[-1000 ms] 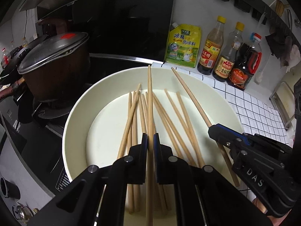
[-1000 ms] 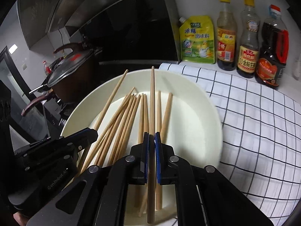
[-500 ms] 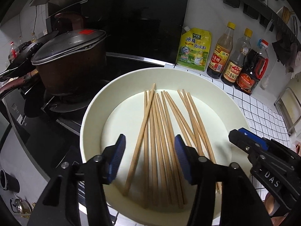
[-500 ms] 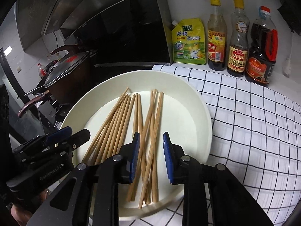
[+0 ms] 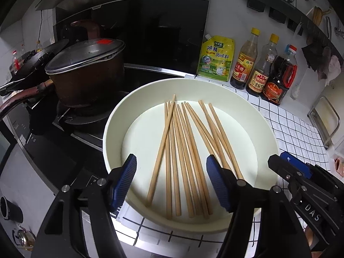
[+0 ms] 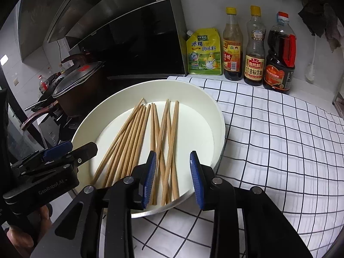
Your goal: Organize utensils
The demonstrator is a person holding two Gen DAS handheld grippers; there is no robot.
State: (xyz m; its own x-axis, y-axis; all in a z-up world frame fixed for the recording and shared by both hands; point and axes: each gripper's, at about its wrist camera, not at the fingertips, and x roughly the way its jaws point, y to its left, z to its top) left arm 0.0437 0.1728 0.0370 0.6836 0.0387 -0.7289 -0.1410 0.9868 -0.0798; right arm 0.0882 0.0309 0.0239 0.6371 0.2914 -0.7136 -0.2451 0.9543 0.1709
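Several wooden chopsticks [image 5: 182,150] lie loose in a shallow white round dish [image 5: 111,124]; both show in the right wrist view too, the chopsticks [image 6: 137,137] in the dish [image 6: 217,111]. My left gripper [image 5: 172,167] is open and empty above the dish's near edge. My right gripper [image 6: 173,161] is open and empty above the near right part of the dish. The right gripper [image 5: 296,172] shows at the dish's right side in the left wrist view, and the left gripper [image 6: 64,150] at its left side in the right wrist view.
A lidded brown pot [image 5: 86,71] stands on the black stove at the left. A yellow seasoning pouch [image 5: 217,58] and three sauce bottles [image 5: 262,68] stand against the back wall. A white checked cloth [image 6: 279,139] covers the counter to the right. A metal rack [image 5: 324,122] is at far right.
Both grippers let go of the chopsticks they were shut on, opened wide and drew back. The released chopsticks now lie in the dish with the others.
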